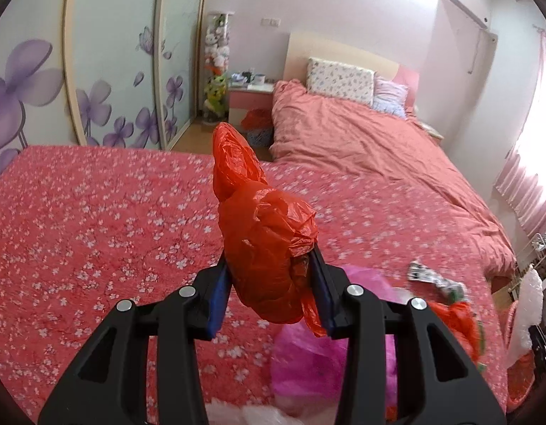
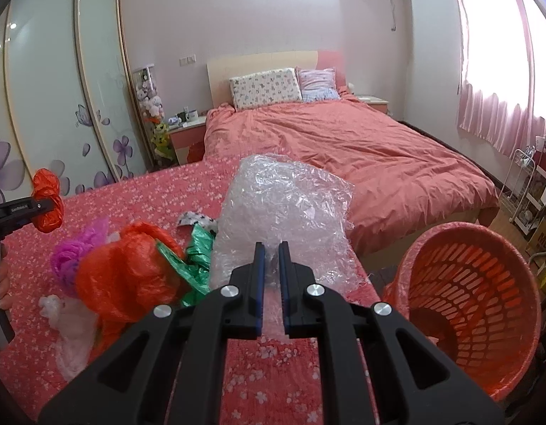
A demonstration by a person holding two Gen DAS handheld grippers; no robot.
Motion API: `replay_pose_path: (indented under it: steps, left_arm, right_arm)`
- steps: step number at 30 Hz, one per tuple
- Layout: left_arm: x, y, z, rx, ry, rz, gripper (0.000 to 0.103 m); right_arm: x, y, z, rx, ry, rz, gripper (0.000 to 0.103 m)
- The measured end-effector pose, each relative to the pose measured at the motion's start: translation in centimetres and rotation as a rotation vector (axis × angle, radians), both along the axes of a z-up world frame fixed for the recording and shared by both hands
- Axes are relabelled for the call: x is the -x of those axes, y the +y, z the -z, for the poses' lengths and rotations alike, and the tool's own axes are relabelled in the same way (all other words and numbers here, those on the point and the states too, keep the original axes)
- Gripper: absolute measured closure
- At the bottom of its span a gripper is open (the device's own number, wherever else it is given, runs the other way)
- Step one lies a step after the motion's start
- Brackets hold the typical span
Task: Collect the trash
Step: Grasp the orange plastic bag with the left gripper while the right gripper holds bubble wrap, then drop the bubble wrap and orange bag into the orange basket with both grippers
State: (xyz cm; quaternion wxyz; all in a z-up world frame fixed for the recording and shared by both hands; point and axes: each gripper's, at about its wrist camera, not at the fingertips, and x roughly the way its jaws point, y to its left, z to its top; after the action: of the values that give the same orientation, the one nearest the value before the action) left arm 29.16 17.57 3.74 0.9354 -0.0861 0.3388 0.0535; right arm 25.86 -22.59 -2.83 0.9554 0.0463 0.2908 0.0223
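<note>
My left gripper [image 1: 271, 285] pinches the red bag [image 1: 265, 233] at frame centre, and my right gripper [image 2: 271, 276] pinches the bubble wrap [image 2: 283, 209]. I should carry both, gripped firmly, over the basket [image 2: 464, 304] at lower right before releasing.

A red cloth-covered surface with white blossoms [image 2: 138, 198] is carrying the litter — a crumpled orange plastic bag [image 2: 127, 276] is lying on it, a magenta bag [image 2: 78, 255] just left, a green wrapper [image 2: 198, 258] just right, a whitish film [image 2: 71, 333] in front.

Both wrist cams bedward (shared bed [image 1: 379, 148])
</note>
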Motion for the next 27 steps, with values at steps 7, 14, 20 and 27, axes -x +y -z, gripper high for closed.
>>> replay_pose_path:
  steps: [7,14,20,27]
  left_arm:
    - [2.8,-3.0,-2.9,-0.006,-0.058,0.083,0.061]
    - [5.1,-7.1,-4.7,-0.028,-0.098,0.184,0.061]
    - [6.5,-10.4,-5.3,-0.042,-0.121,0.279,0.061]
    - [7.5,-14.3,-5.2,-0.056,-0.134,0.379,0.061]
  right_arm:
    - [2.6,-1.1,-2.6,-0.014,-0.052,0.02,0.094]
    - [5.1,-2.9,-4.8,-0.019,-0.099,0.045,0.094]
    - [6.9,-4.5,-5.6,-0.021,-0.123,0.073,0.094]
    - [8.4,-7.1,-6.3,-0.031,-0.142,0.121,0.094]
